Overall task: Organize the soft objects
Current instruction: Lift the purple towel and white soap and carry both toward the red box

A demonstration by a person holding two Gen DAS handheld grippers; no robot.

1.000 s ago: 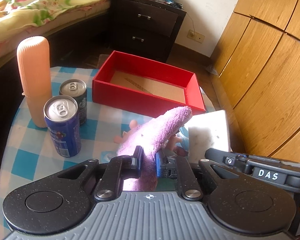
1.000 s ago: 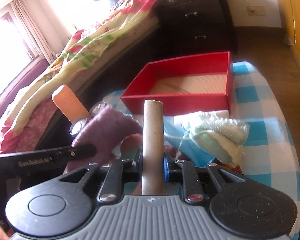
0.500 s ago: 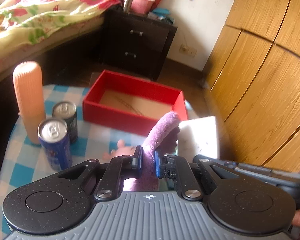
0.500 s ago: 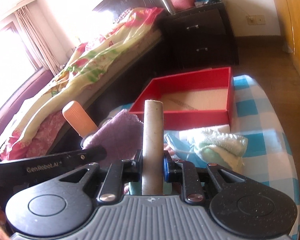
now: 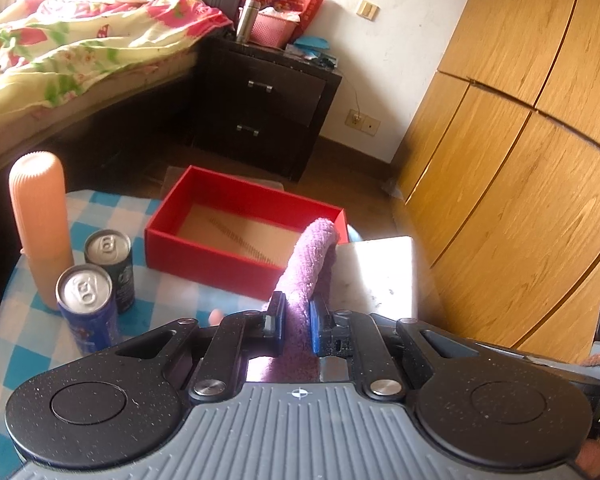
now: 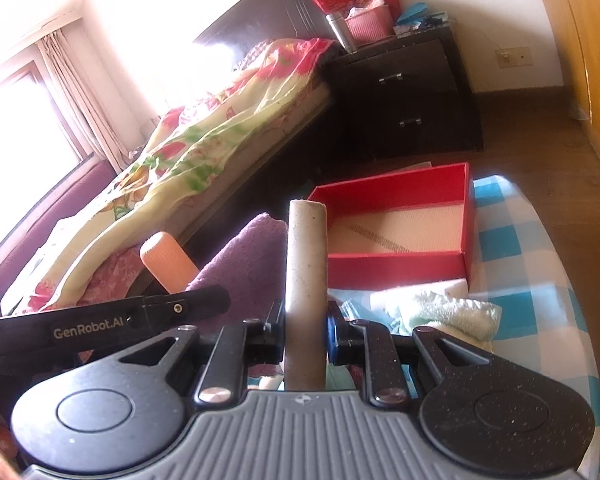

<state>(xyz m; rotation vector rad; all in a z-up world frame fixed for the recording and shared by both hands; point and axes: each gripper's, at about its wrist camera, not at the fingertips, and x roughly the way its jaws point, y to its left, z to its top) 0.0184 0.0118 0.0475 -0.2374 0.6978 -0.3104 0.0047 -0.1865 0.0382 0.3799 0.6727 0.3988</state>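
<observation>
Purple fuzzy towel point(image 5: 308, 264) pinched in the left claw point(image 5: 295, 318); right claw point(image 6: 305, 330) clamps a stiff beige cylinder point(image 6: 306, 280).

"GenRobot.AI" is printed on the left tool's point(image 6: 298, 312) black side.

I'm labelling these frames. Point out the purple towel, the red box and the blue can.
purple towel point(image 5: 312, 256): left wrist view, its raised fold.
red box point(image 5: 204, 250): left wrist view, near outer wall.
blue can point(image 5: 85, 289): left wrist view, silver lid.
</observation>
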